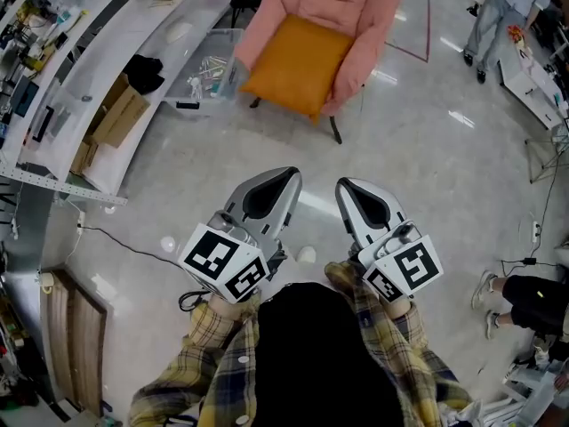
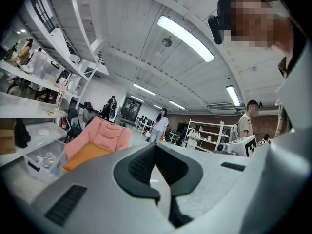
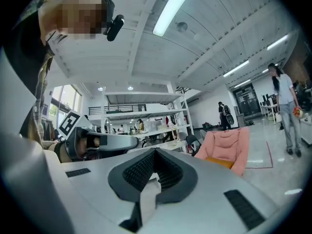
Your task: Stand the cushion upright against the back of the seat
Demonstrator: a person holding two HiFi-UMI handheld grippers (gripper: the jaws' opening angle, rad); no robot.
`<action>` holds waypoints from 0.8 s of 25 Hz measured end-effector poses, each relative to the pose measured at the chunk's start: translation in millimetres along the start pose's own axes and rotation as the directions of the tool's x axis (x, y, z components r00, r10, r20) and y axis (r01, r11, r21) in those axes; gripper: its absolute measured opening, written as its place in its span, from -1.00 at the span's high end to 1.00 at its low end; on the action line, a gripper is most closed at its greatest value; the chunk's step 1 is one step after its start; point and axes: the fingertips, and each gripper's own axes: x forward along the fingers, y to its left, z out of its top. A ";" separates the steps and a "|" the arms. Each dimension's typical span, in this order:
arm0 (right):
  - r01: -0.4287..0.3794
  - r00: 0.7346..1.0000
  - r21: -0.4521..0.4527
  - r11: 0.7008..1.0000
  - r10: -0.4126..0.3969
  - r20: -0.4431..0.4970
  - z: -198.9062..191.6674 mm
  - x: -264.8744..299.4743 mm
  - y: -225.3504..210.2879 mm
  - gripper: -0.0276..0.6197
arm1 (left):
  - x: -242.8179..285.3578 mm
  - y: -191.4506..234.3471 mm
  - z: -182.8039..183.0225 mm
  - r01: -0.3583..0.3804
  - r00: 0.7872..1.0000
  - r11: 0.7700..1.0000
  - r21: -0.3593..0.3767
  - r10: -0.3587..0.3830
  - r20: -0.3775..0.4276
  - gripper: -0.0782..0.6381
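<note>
Head view, looking steeply down: an orange cushion (image 1: 298,65) lies flat on the seat of a pink armchair (image 1: 356,3) near the top of the picture. It has not been stood up against the chair's back. Its front edge reaches the front of the seat. The chair stands on a pale, shiny floor (image 1: 427,149).

Just left of the chair is a clear plastic bin (image 1: 206,74) holding small items. Beyond it, long white shelves (image 1: 98,56) run along the left side, with a cardboard box (image 1: 116,114) underneath.

Lower in the picture, well apart from the chair, the person holds two grey grippers side by side over bare floor, both pointing toward the chair. The left gripper (image 1: 271,185) and the right gripper (image 1: 356,194) each carry a cube with black and white square markers. Yellow plaid sleeves (image 1: 213,345) show behind them.

In the left gripper view, the left gripper's (image 2: 156,150) jaws are closed together with nothing between them. The cushion (image 2: 85,155) and armchair (image 2: 100,135) appear far off at the left.

In the right gripper view, the right gripper's (image 3: 155,155) jaws are likewise closed and empty. The armchair (image 3: 226,143) sits far off at the right, with a strip of the cushion (image 3: 219,162) showing on its seat.

Another person (image 1: 502,16) stands at the upper right of the head view.
</note>
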 end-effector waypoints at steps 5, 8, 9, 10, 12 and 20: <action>-0.019 1.000 0.009 1.000 0.019 -0.020 -3.4 5.0 -4.9 0.86 | 2.6 8.9 -5.1 -0.029 0.999 1.000 -0.011 0.029 -0.018 0.77; -0.018 0.999 0.014 1.000 0.018 -0.032 -8.9 18.6 -7.2 0.86 | 2.1 24.4 -6.8 -0.037 0.999 0.999 -0.021 0.036 -0.025 0.77; -0.014 0.999 0.018 1.000 0.014 -0.034 -10.4 24.0 -8.6 0.86 | 2.9 30.1 -6.4 -0.036 0.999 0.999 -0.022 0.035 -0.026 0.77; -0.009 0.999 0.024 1.000 0.010 -0.035 -11.4 29.7 -10.0 0.86 | 4.2 35.9 -5.1 -0.032 0.999 0.999 -0.022 0.032 -0.026 0.77; 0.000 0.999 0.033 0.999 0.001 -0.036 -11.5 42.0 -12.2 0.86 | 6.7 48.4 -0.5 -0.026 0.999 0.999 -0.025 0.026 -0.024 0.77; 0.071 0.997 0.024 0.997 -0.070 -0.043 -5.6 108.0 -24.9 0.86 | 25.1 118.2 27.0 0.017 0.999 0.999 -0.030 -0.018 -0.029 0.77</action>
